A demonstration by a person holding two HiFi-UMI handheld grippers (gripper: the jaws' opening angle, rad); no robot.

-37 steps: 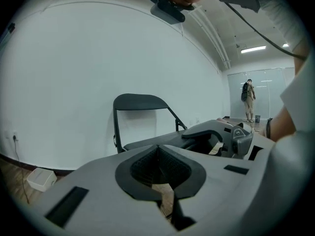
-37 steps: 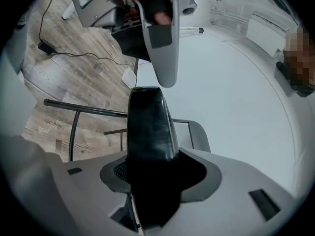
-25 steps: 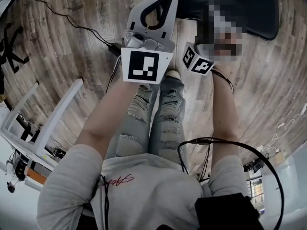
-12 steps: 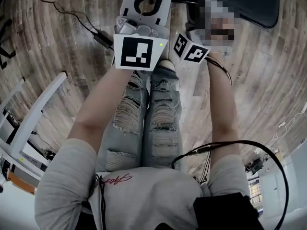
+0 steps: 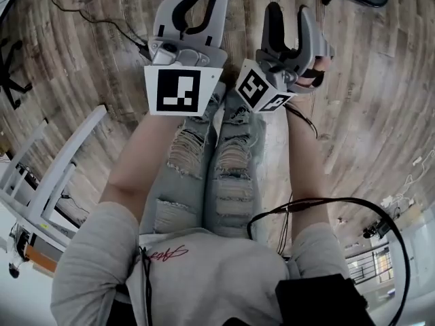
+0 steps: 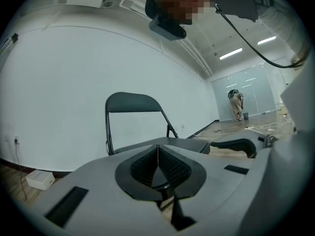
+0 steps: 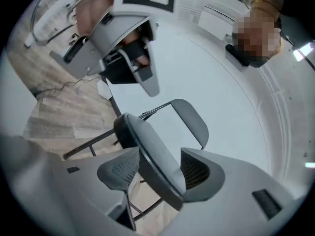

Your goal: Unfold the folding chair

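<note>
- the folding chair stands opened out in front of a white wall. its backrest is upright and its seat lies level, straight ahead of both grippers.
- a second ago the dark seat filled much of the top right of the head view. now only a sliver of it shows along that view's top edge, so the view has moved off the chair.
- the right gripper was mostly hidden up against the seat before. it now shows plainly, just short of the chair, with its jaws spread wide.
- in the right gripper view the seat's front edge runs through the gap between those jaws, and one pad stands clear of it. i judge the seat is lined up in the gap and not gripped.
- the left gripper points at the chair from just in front of the seat. its jaws are closed pad to pad with nothing between them.
- taken together, the unfolding looks done and the person seems to be letting go. at most a check that the seat is fully down is left.
- the chair's feet are cut off behind the jaws in both gripper views.
- the hinge and braces under the seat are too dark to read, so i cannot tell whether the frame is fully locked open.
- i also cannot tell whether the other pad of the right gripper touches the underside of the seat.
</note>
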